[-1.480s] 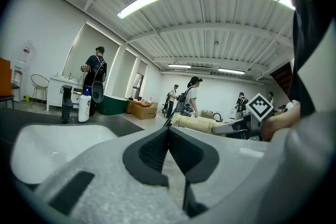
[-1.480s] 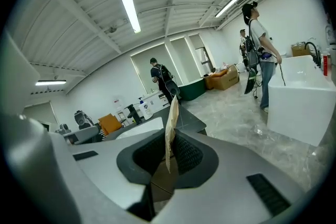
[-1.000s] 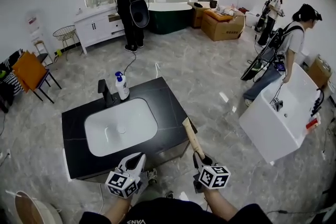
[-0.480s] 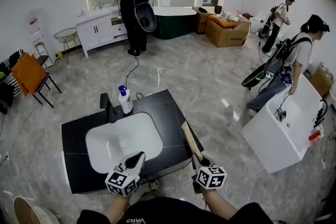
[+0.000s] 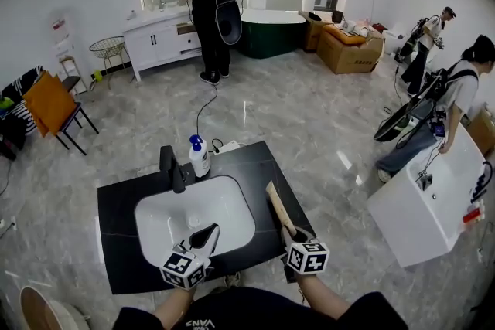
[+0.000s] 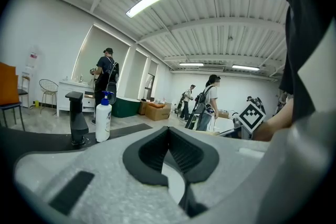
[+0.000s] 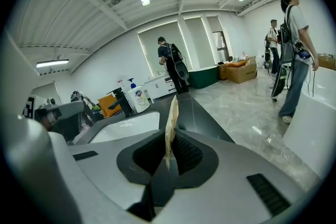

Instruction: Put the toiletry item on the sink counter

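R hand-held gripper (image 5: 296, 234) (image 7: 169, 149) is clamped on the near end of the flat tan toiletry item (image 5: 278, 205) (image 7: 171, 118). Item points far-ward over the right strip of the black tabletop (image 5: 259, 160), just right of the white sink basin (image 5: 193, 212); can't tell if it touches. L hand-held gripper (image 5: 207, 232) (image 6: 169, 131) has jaws together, nothing btwn them, at the basin's near edge. Pump bottle (image 5: 199, 157) & black faucet (image 5: 172, 168) stand at the basin's far side.

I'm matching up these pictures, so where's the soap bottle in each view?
Head view: soap bottle at centre, on the counter's far edge.
Left gripper view: bottle at mid left.
Right gripper view: bottle left of centre.
Shared landmark: black faucet just left of it.
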Tool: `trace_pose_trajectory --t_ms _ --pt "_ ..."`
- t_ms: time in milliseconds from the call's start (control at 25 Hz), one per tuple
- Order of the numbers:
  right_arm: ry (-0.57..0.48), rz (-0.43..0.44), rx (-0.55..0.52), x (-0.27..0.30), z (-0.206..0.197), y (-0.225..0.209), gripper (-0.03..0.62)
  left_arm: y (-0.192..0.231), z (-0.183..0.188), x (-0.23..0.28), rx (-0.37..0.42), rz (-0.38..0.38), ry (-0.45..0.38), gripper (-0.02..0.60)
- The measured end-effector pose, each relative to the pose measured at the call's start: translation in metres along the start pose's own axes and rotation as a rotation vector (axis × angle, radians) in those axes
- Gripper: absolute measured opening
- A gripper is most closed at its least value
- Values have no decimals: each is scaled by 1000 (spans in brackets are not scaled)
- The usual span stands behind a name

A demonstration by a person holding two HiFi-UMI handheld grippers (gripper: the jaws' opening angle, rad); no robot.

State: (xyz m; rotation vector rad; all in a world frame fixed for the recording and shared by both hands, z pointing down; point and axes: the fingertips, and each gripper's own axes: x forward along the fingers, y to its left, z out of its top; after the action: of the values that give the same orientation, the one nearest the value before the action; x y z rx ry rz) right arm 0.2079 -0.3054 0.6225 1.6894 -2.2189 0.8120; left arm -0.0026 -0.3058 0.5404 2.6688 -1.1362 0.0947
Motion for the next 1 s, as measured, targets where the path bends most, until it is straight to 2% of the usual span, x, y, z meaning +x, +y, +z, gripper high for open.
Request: trace_pose_trajectory --t_ms 600,1000 --pt "88 23 -59 85 14 17 40 59 -1 5 -43 64 12 8" --pt "170 17 -85 120 8 10 41 71 -9 19 -53 60 41 8"
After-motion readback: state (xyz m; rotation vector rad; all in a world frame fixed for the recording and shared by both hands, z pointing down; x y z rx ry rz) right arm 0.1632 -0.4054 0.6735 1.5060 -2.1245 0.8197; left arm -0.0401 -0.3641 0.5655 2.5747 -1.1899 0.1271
